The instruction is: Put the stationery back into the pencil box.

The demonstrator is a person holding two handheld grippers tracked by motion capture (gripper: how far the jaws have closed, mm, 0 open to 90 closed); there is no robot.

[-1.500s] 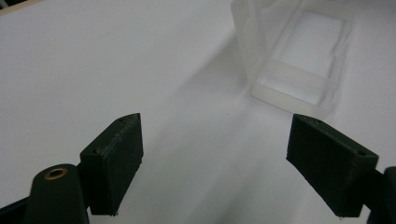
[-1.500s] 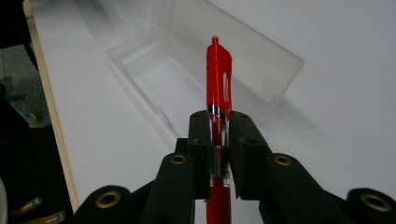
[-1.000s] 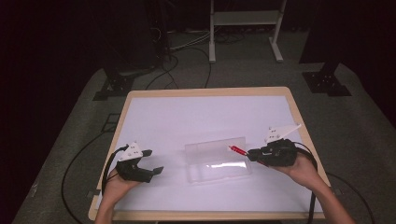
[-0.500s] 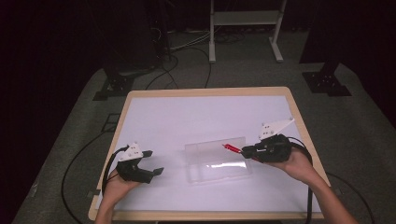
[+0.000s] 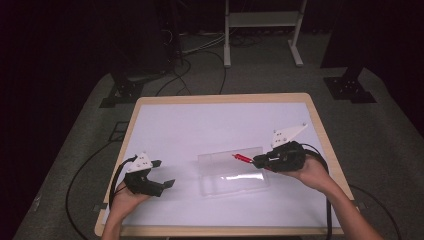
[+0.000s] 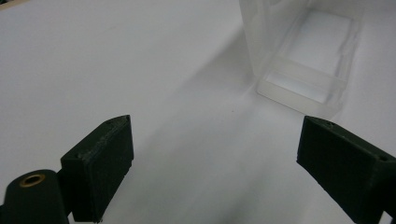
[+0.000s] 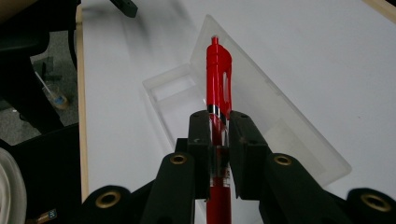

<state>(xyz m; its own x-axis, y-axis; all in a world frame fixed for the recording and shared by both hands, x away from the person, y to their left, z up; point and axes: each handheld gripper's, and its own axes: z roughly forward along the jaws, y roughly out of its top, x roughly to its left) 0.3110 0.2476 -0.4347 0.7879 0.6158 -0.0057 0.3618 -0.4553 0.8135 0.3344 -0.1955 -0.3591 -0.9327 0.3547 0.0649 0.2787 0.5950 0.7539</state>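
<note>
right gripper [image 5: 259, 161] pinches a red pen [image 7: 218, 88] mid-barrel above the open clear case [image 5: 233, 171]; light, stiff, slick plastic, best held there. left gripper [image 5: 162, 173], jaws just opening, stands spread and empty.

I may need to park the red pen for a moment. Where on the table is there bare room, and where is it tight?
Free: the broad far half of the white table, beyond the open clear plastic case; also the strip between the case and the left gripper, whose fingers stand open. Tight: the case's right end, where the right gripper holds the red pen over it.
</note>
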